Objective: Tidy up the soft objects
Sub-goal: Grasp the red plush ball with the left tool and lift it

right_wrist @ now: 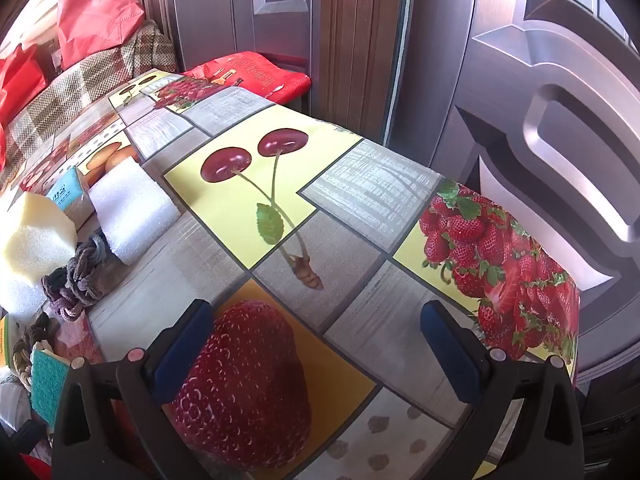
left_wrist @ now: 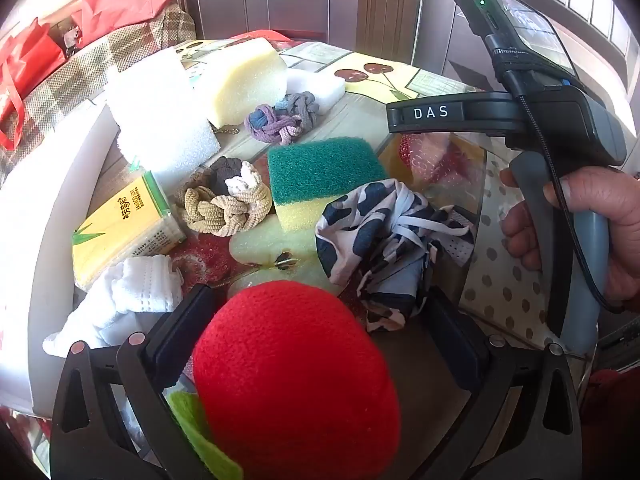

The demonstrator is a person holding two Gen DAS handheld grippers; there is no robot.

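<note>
In the left wrist view my left gripper [left_wrist: 320,328] stands wide open around a red plush toy [left_wrist: 296,380] with a green felt leaf [left_wrist: 200,436]; the left pad [left_wrist: 180,336] touches it, the right pad stands apart. Beyond lie a cow-print cloth [left_wrist: 380,240], a green-yellow sponge [left_wrist: 320,180], a beige braided rope [left_wrist: 224,204], a purple braided rope [left_wrist: 280,120], a white foam block [left_wrist: 160,120], a yellow foam block [left_wrist: 244,80], a white sock [left_wrist: 128,292] and a yellow tissue pack [left_wrist: 124,224]. My right gripper [right_wrist: 316,344] is open and empty over the fruit-print tablecloth [right_wrist: 360,200].
A white tray rim [left_wrist: 48,208] curves along the left. The right hand-held gripper body [left_wrist: 560,128] hangs at the right. A checked sofa with red bags [right_wrist: 92,12] stands behind the table, and brown doors [right_wrist: 540,120] stand at the back and right. The table edge [right_wrist: 576,320] drops off on the right.
</note>
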